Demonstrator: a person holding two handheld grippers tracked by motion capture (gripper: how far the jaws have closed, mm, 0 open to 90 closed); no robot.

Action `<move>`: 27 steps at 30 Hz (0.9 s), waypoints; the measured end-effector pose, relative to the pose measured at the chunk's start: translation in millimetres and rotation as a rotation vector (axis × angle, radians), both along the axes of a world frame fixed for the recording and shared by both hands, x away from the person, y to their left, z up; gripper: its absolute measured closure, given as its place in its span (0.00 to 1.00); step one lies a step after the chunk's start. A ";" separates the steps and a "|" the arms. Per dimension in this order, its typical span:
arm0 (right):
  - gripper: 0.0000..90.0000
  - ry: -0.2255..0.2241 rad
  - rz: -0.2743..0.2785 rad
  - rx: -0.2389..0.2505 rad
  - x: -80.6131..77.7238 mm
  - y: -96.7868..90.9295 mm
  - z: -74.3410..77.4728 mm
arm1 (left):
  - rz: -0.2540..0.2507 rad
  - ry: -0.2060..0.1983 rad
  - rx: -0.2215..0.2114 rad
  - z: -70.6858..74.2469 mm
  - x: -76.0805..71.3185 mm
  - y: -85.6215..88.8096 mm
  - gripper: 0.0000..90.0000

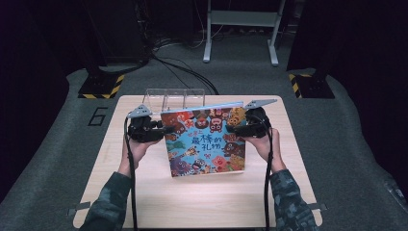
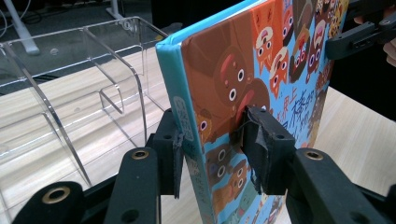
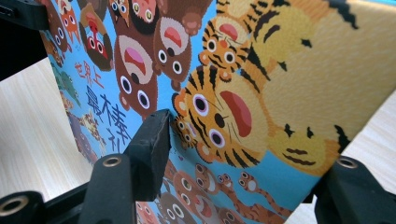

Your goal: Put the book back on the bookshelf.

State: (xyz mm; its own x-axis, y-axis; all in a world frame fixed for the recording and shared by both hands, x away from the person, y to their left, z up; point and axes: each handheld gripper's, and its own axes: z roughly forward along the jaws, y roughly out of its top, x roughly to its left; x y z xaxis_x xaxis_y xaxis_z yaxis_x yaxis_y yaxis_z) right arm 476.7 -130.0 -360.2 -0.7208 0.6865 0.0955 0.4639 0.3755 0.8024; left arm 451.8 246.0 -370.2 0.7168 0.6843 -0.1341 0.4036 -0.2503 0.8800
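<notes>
Standing upright on the table (image 1: 144,202) just before a clear plastic rack (image 1: 175,99), the picture book (image 1: 204,142) is clamped at its spine by the left tool (image 1: 163,129) and at its opposite edge by the right tool (image 1: 232,128).

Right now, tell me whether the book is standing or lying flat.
Standing, tilted back. The book is held up by the left gripper and right gripper at its sides, its bottom edge at the table.

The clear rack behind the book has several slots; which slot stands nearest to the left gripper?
The clear rack's leftmost slot in the high view, beside the left gripper; the other slots lie further right, behind the book.
</notes>
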 end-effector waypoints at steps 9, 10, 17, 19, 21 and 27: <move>0.47 -0.018 -0.010 0.000 -1.5 3.7 2.7 | -0.004 -0.049 0.012 5.0 -2.4 2.7 0.67; 0.47 -0.022 -0.007 0.002 -1.0 4.3 3.0 | -0.005 -0.055 0.014 5.8 -3.0 3.4 0.67; 0.47 -0.024 0.004 -0.017 -1.8 7.3 4.2 | -0.022 -0.075 -0.001 3.8 -7.2 8.4 0.70; 0.46 -0.024 -0.002 -0.013 -2.6 7.3 4.0 | -0.034 -0.076 -0.002 3.6 -8.4 9.6 0.71; 0.45 -0.019 0.004 -0.021 -3.5 7.2 4.2 | -0.045 -0.079 -0.001 3.6 -9.7 10.4 0.71; 0.32 -0.053 -0.046 -0.120 -5.3 17.3 3.5 | -0.063 -0.091 0.004 1.9 -14.0 8.9 0.74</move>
State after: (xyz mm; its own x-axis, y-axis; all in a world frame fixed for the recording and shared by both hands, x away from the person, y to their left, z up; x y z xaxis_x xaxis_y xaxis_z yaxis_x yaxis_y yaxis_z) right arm 471.4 -112.8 -356.6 -0.6903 0.7230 -0.0271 0.4408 0.4500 0.7767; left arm 437.8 254.9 -368.3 0.7676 0.6377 -0.0638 0.3055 -0.2767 0.9111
